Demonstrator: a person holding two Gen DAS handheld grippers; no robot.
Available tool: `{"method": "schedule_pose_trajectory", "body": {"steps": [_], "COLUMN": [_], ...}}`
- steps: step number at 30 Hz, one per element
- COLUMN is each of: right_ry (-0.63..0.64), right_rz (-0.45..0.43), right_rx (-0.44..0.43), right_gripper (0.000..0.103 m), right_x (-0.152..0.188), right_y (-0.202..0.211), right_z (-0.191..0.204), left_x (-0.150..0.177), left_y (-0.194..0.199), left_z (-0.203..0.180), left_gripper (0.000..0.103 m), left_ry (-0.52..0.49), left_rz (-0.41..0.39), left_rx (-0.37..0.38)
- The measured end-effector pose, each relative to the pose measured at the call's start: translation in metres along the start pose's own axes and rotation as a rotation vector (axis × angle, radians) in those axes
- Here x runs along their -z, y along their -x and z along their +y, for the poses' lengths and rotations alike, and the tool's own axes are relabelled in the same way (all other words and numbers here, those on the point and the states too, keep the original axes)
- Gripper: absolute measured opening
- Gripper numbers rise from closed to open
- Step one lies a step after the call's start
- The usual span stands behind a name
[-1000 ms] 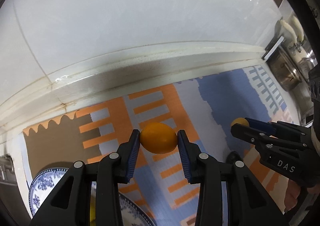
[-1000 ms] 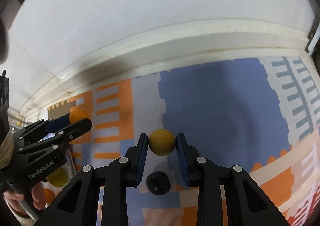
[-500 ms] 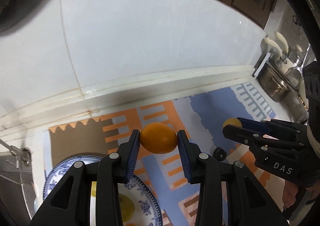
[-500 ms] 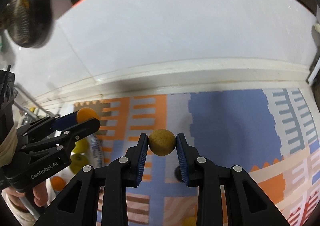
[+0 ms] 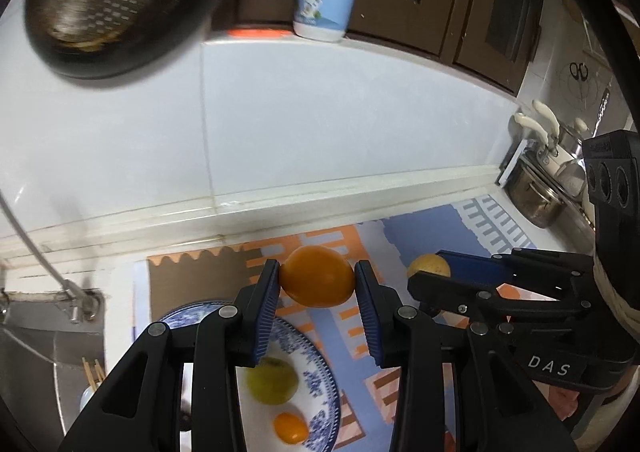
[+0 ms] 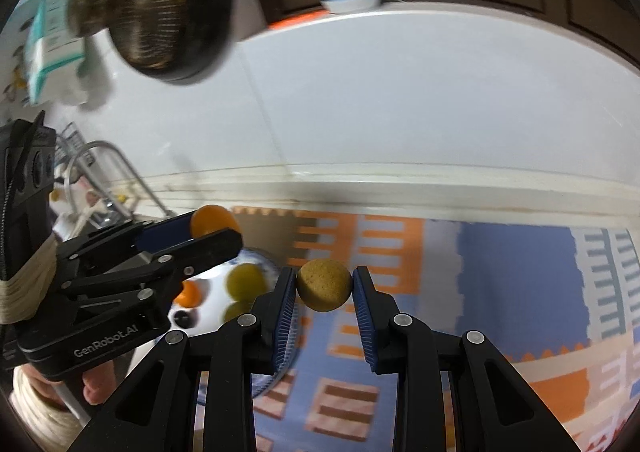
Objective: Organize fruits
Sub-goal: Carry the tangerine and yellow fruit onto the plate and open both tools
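My left gripper (image 5: pixel 317 282) is clamped on an orange (image 5: pixel 317 281) above the blue-patterned plate (image 5: pixel 320 368). My right gripper (image 6: pixel 324 285) squeezes a brownish round fruit (image 6: pixel 324 284) over the patterned mat (image 6: pixel 500 272). Green fruit (image 5: pixel 272 380) sits on the plate.

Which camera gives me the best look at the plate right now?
Left wrist view: the plate lies below the left gripper, rim pattern sharp, fruits countable. In the right wrist view the plate is blurred and partly hidden behind both grippers.

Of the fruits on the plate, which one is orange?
The small orange fruit near the blue-patterned plate rim; the larger fruit beside it is yellow-green.
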State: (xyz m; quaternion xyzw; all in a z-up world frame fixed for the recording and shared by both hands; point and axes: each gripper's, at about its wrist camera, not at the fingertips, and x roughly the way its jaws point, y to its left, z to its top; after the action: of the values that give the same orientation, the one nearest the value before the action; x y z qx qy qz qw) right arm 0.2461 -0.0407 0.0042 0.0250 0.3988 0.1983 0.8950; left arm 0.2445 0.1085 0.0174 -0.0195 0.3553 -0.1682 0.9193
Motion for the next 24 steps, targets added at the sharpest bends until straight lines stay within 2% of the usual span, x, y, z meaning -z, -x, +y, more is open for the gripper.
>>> {"method": "schedule_pose_trajectory", "body": {"steps": [11, 16, 24], "right_ry": [0.105, 0.148, 0.193], "right_rz": [0.027, 0.055, 0.137], "right_rx": [-0.108, -0.142, -0.188], "right_gripper": [0.031, 0.031, 0.031], "right_x": [0.01, 0.02, 0.038], "right_y": [-0.014, -0.026, -0.054], "right_z": [0.051, 0.07, 0.092], "left_x": [0.03, 0.05, 0.081], "left_y": [0.029, 0.032, 0.023], "left_z": [0.033, 0.05, 0.07], "left_gripper": [0.037, 0.037, 0.037], "left_ry": [0.039, 0.051, 0.046], "left_rz": [-0.012, 0.009, 0.081], "left_rx": [-0.078, -0.114, -0.128]}}
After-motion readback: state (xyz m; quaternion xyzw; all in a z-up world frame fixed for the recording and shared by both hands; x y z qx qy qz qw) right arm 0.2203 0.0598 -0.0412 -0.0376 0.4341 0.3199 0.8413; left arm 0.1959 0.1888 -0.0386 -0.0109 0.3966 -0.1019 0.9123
